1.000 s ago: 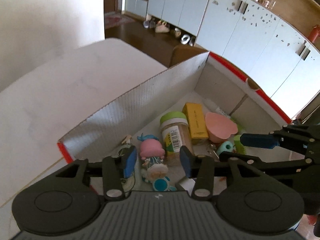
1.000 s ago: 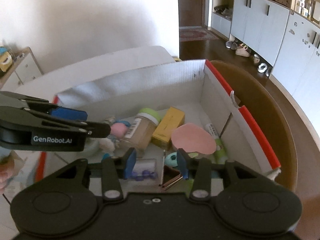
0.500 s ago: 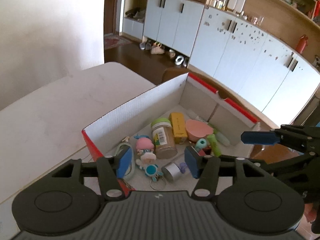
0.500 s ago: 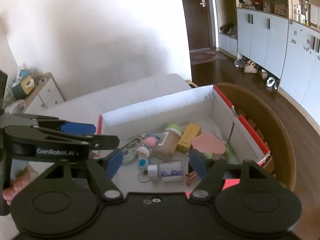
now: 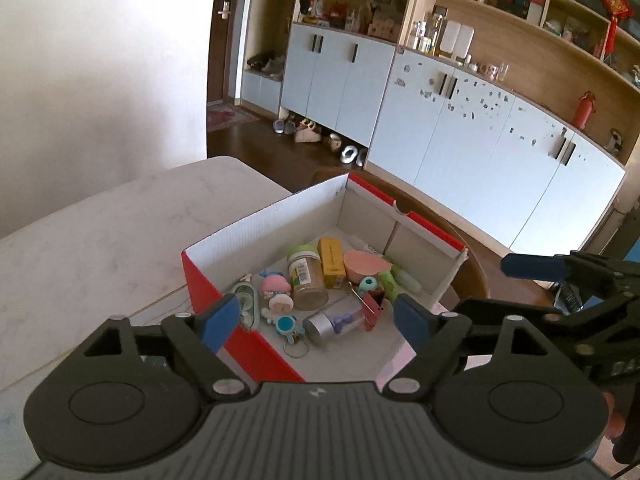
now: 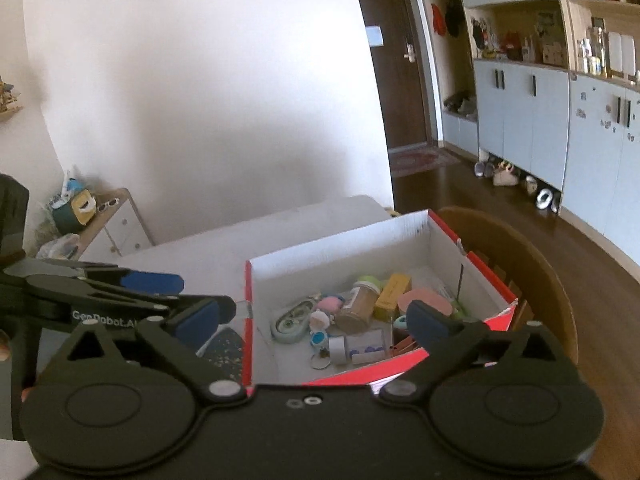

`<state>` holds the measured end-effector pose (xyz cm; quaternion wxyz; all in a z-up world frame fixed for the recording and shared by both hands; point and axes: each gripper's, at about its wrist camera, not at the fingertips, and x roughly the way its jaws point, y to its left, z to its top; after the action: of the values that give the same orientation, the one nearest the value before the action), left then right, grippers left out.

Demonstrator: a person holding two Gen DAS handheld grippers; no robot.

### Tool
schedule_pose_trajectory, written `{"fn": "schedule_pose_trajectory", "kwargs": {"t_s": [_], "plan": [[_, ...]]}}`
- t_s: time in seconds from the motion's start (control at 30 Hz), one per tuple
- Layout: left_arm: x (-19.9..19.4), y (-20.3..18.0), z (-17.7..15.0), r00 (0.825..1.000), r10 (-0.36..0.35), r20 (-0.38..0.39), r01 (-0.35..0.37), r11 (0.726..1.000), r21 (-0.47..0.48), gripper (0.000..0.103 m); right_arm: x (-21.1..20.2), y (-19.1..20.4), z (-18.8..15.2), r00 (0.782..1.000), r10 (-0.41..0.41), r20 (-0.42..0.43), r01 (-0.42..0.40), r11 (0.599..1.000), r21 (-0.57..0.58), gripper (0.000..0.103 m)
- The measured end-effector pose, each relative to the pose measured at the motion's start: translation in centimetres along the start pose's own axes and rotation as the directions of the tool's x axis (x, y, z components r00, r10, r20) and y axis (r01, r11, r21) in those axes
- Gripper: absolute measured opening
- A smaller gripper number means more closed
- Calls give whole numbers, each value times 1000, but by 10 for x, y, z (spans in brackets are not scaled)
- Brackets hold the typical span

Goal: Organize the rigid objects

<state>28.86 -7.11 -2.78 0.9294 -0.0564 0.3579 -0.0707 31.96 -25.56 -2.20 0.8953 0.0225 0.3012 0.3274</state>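
Observation:
A red and white cardboard box (image 5: 248, 236) (image 6: 320, 256) stands on a white table. It holds a green-lidded jar (image 5: 306, 278) (image 6: 358, 306), a yellow carton (image 5: 331, 262) (image 6: 392, 294), a pink dish (image 5: 366, 265) (image 6: 428, 300), a pink-haired figurine (image 5: 276, 290), a silver-capped tube (image 5: 330, 324) (image 6: 356, 350) and other small items. My left gripper (image 5: 316, 318) is open and empty, held above the box's near edge. My right gripper (image 6: 314, 318) is open and empty, also above the near edge.
The white table (image 5: 100, 232) reaches left and back. A wooden chair (image 6: 532, 272) stands right of the box. A dark speckled item (image 6: 224, 346) lies on the table left of the box. Cabinets (image 5: 460, 132) line the far wall. A small sideboard (image 6: 116, 224) stands at the left.
Both grippers have pulled back and risen away from the box, so the whole box now shows. Both sets of fingers have spread wider. The box's contents have not moved.

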Motion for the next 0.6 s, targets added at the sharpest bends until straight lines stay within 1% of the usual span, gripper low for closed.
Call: {"fn": "schedule_pose_trajectory", "kwargs": {"t_s": [0.07, 0.13, 0.2, 0.3, 0.4, 0.5, 0.6], "plan": [[-8, 0, -4, 1000, 0, 2, 0, 1000, -9, 87, -8, 5, -2, 1000, -7, 14, 7, 1000, -7, 102], [-15, 0, -9, 1000, -1, 6, 1, 1000, -14, 98, -14, 9, -5, 1000, -23, 21, 23, 1000, -19, 102], [-21, -1, -13, 1000, -4, 21, 4, 1000, -9, 101, -18, 13, -7, 999, -43, 27, 44, 999, -27, 103], [-30, -3, -21, 999, 0, 33, 1, 1000, -8, 101, -25, 16, -9, 998, -54, 42, 55, 998, -18, 103], [-38, -5, -27, 999, 0, 50, 0, 1000, 15, 102, -33, 17, -10, 996, -63, 64, 63, 998, -5, 103], [-45, -7, -32, 998, -19, 54, 17, 999, 28, 102, -38, 17, -14, 995, -71, 76, 70, 997, 15, 103], [-53, -7, -38, 997, -37, 71, 36, 999, 21, 102, -43, 18, -18, 993, -79, 85, 77, 996, 36, 103]]}}
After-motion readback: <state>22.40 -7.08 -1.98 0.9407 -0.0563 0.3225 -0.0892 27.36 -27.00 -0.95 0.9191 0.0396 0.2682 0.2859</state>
